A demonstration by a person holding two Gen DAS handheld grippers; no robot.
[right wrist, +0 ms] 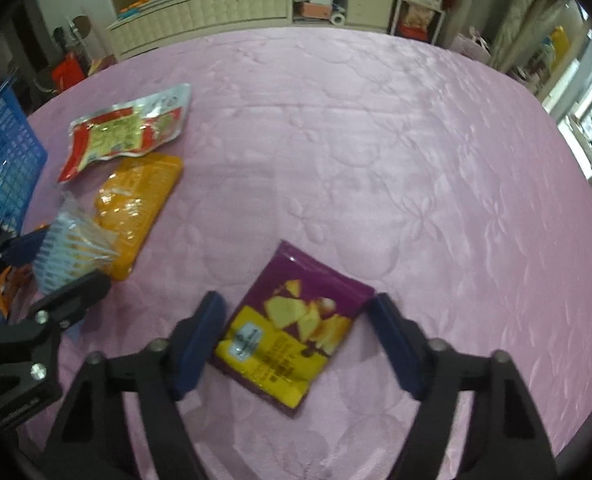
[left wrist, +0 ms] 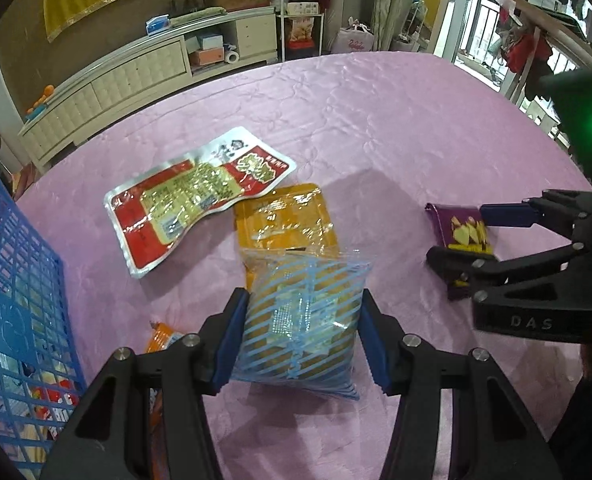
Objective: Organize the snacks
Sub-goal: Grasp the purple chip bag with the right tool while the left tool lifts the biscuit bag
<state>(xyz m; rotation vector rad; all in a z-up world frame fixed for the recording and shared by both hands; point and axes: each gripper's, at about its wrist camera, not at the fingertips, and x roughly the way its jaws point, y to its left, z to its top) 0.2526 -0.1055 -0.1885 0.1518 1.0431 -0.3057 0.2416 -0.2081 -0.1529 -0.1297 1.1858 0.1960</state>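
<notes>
Our left tool is clenched on the blue-striped clear packet, which covers the near end of the orange packet. Our right tool straddles the purple chip packet on the pink bench; its pads look just clear of the packet, though blur makes the left contact hard to judge. The red packet lies toward the far left. At the left edge, the blue basket is cut off, its contents visible only through the mesh. A small orange wrapper is mostly hidden behind our left tool.
</notes>
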